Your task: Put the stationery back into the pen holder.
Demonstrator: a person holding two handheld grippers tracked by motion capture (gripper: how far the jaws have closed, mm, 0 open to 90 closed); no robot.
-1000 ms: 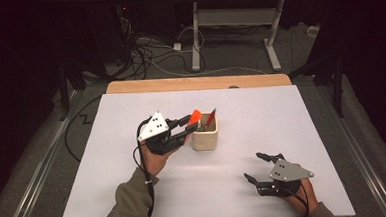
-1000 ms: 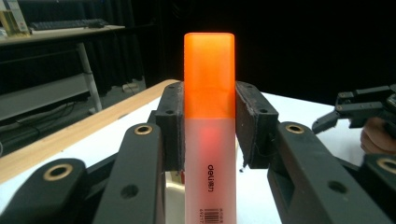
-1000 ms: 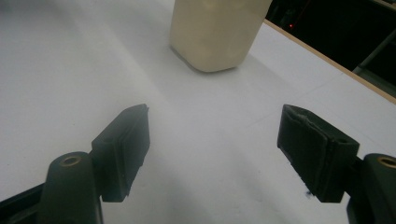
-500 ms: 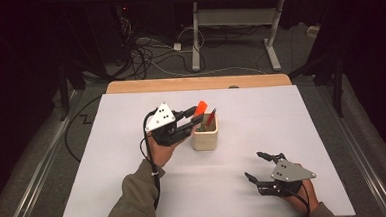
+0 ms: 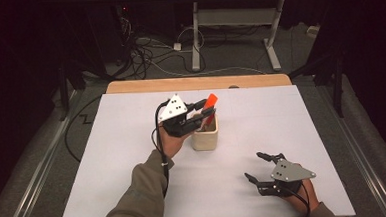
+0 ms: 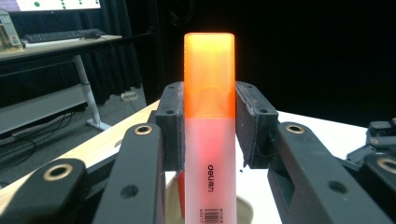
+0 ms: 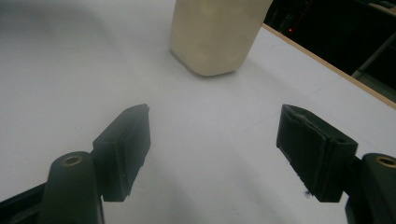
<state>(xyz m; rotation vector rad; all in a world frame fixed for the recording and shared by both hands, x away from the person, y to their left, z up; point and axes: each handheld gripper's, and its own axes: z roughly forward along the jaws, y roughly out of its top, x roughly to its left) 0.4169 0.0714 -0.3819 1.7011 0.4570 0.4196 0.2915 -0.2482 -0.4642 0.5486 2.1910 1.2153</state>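
Note:
An orange highlighter (image 6: 209, 126) with a translucent cap stands upright between the pads of my left gripper (image 6: 209, 126), which is shut on it. From above, that gripper (image 5: 202, 109) holds the highlighter (image 5: 210, 103) tilted over a cream pen cup (image 5: 205, 136) near the table's middle, its lower end at the cup's mouth beside another pen. My right gripper (image 5: 260, 167) rests low at the front right with its jaws wide apart and nothing between them. In its own view the gripper (image 7: 212, 154) faces the cream cup (image 7: 215, 32) across bare white surface.
A white sheet (image 5: 108, 158) covers the table, with a wooden strip (image 5: 194, 83) along the far edge. Cables and desk legs (image 5: 195, 38) lie on the dark floor beyond. A keyboard and monitor (image 6: 56, 32) sit on a far desk.
My left gripper has carried the highlighter to the right and slightly up, from beside the cup to over its mouth. The right gripper has stayed where it was.

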